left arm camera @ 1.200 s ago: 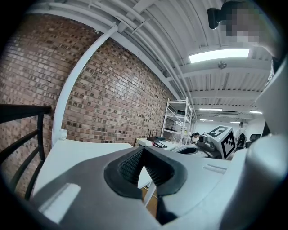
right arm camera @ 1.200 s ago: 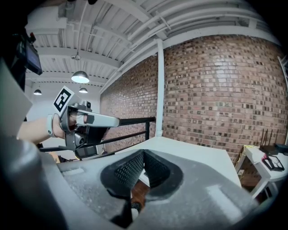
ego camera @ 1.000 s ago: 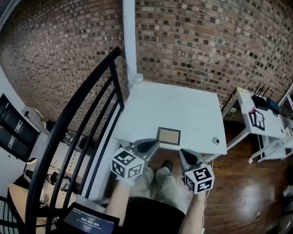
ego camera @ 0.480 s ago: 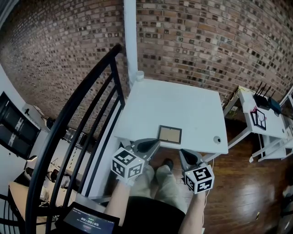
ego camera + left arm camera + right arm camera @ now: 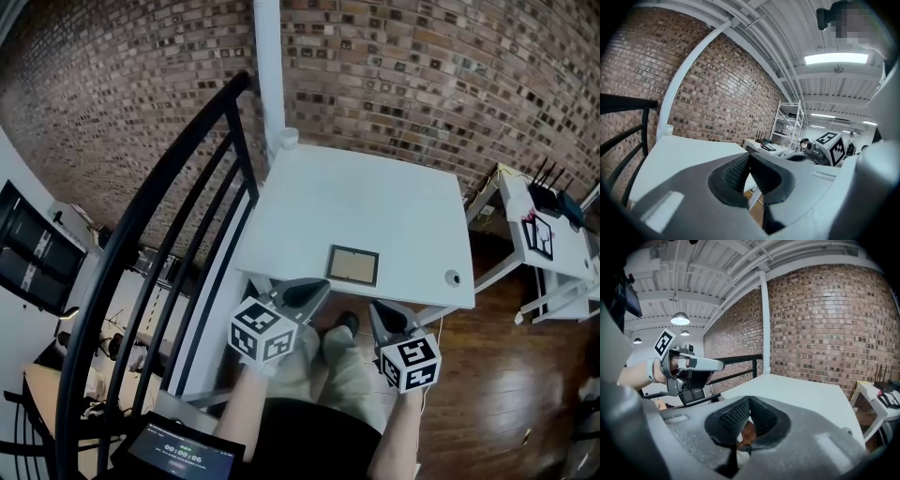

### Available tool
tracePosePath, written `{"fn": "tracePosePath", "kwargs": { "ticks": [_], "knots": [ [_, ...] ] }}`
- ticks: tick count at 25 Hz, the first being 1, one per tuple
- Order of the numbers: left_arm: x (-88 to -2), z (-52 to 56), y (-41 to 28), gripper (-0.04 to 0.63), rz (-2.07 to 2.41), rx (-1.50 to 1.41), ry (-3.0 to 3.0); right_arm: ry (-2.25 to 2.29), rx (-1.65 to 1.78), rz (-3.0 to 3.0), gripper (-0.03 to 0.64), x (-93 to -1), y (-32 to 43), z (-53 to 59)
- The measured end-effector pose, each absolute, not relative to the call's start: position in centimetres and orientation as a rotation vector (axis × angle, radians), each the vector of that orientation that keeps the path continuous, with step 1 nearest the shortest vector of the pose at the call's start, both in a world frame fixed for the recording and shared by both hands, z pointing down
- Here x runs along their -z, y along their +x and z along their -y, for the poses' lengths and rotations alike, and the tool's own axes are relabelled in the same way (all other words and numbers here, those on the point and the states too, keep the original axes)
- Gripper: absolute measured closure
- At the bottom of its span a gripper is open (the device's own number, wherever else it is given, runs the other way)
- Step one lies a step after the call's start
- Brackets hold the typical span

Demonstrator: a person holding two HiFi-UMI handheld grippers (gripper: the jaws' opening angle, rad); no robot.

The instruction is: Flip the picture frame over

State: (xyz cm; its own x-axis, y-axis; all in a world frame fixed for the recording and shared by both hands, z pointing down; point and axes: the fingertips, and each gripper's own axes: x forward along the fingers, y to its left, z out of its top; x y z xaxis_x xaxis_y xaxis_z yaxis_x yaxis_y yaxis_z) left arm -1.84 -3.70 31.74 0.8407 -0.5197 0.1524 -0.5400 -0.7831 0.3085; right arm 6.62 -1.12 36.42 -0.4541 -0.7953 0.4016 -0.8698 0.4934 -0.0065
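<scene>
A small picture frame (image 5: 352, 265) with a dark rim and a tan panel lies flat near the front edge of the white table (image 5: 375, 211). My left gripper (image 5: 323, 286) hovers just short of that edge, left of the frame, shut and empty. My right gripper (image 5: 372, 310) hangs before the edge, right of the frame, also shut with nothing in it. In the left gripper view the gripper (image 5: 749, 155) has its pads closed together over the table (image 5: 684, 152). The right gripper view shows the gripper (image 5: 749, 400) the same way, closed before the table (image 5: 797, 397). Neither gripper view shows the frame.
A black stair railing (image 5: 159, 225) runs along the table's left side. A white pipe (image 5: 270, 70) rises at the back left corner, with a small white cup (image 5: 287, 137) beside it. A round hole (image 5: 454, 277) sits at the front right corner. Another white table (image 5: 553, 244) stands at the right.
Both grippers have sunk a little and stay shut. In the head view the table and frame have slid slightly lower and to the right.
</scene>
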Motion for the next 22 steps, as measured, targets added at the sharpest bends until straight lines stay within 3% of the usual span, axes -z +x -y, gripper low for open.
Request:
{"fn": "tracePosePath", "kwargs": {
  "ticks": [22],
  "knots": [
    [-36.5,5.9,-2.0,0.580,0.796,-0.143,2.581,1.328,-0.430,2.378,0.626,-40.8,6.1,2.9]
  ]
}}
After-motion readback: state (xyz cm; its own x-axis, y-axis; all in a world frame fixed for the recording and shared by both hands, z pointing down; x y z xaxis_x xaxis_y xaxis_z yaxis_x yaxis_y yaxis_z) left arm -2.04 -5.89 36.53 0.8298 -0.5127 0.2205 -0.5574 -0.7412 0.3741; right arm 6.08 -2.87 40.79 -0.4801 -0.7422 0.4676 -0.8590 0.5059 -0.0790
